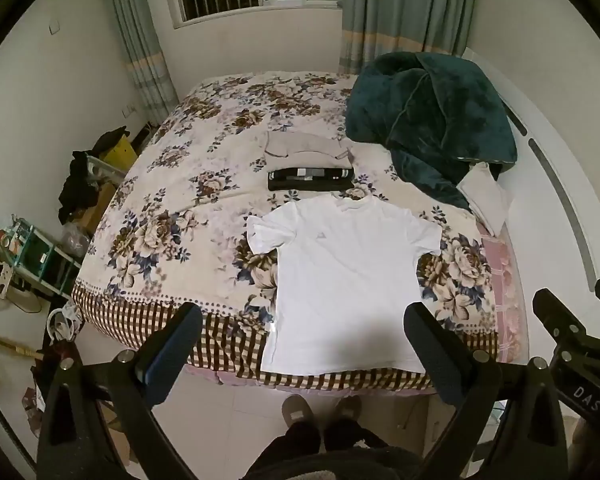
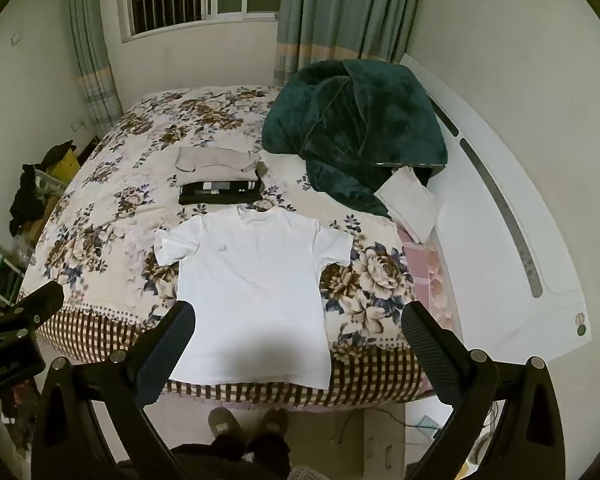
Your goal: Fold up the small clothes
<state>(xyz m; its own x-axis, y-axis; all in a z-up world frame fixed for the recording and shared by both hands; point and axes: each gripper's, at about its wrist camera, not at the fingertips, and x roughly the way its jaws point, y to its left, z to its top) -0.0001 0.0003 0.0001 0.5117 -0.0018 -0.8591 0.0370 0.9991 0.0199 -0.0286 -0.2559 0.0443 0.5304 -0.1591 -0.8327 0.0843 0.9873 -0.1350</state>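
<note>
A white T-shirt (image 1: 344, 276) lies flat and spread, front up, at the near edge of the floral bed (image 1: 172, 216); it also shows in the right wrist view (image 2: 252, 292). Its hem hangs slightly over the bed's edge. My left gripper (image 1: 304, 320) is open and empty, held above the near edge of the bed over the shirt's hem. My right gripper (image 2: 298, 320) is open and empty, held likewise above the shirt's lower right part. Beyond the collar lie a folded black garment (image 1: 310, 178) and a folded beige garment (image 1: 306, 148).
A dark green blanket (image 1: 428, 120) is heaped at the bed's far right, with a white pillow (image 1: 486, 196) beneath it. A white headboard (image 2: 512, 216) runs along the right. Clutter and a shelf (image 1: 40, 252) stand left of the bed. The person's slippers (image 1: 300, 412) are on the floor.
</note>
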